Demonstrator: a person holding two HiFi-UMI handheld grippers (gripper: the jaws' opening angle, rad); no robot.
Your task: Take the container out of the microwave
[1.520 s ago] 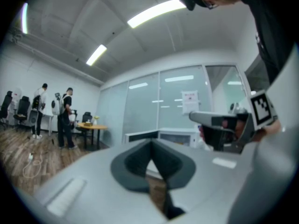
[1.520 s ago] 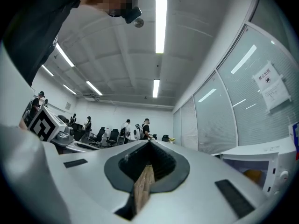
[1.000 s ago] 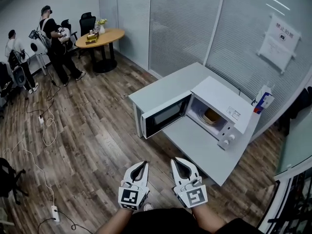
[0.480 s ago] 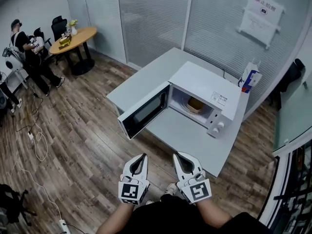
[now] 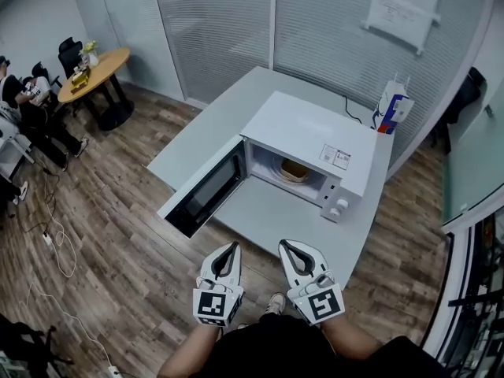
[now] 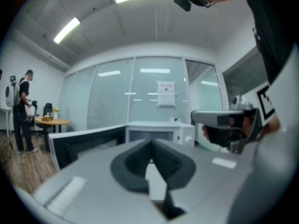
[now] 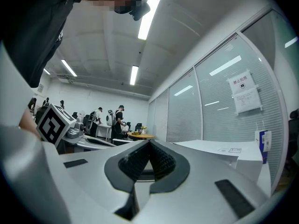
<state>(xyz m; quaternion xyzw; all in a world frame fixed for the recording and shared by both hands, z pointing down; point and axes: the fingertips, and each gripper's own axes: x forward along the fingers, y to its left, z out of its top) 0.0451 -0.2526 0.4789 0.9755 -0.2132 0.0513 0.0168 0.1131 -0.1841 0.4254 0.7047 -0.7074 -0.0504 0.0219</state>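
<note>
The person is holding both grippers out in front of the body, low in the head view, side by side and well apart from the table point(image 5: 211, 128). The left gripper point(image 5: 230, 249) is pointing forward toward the open microwave point(image 5: 309, 132), roughly level, with its jaws pressed together and nothing between them (its own view is showing the two dark pads meeting at a point). The right gripper point(image 5: 288, 246) is sitting just beside it, also level and aimed the same way, its jaws likewise closed on nothing. The marker cubes point(image 5: 214, 309) are facing up toward the head camera, and a forearm point(image 5: 185, 359) is reaching in behind each gripper from the bottom edge. The container point(image 5: 294, 170), tan and round, is sitting inside the microwave's cavity, well away from both grippers. The microwave door point(image 5: 201, 195) is standing wide open to the left. A carton point(image 5: 391, 107) is standing upright near the table's far right corner, just behind the microwave.
</note>
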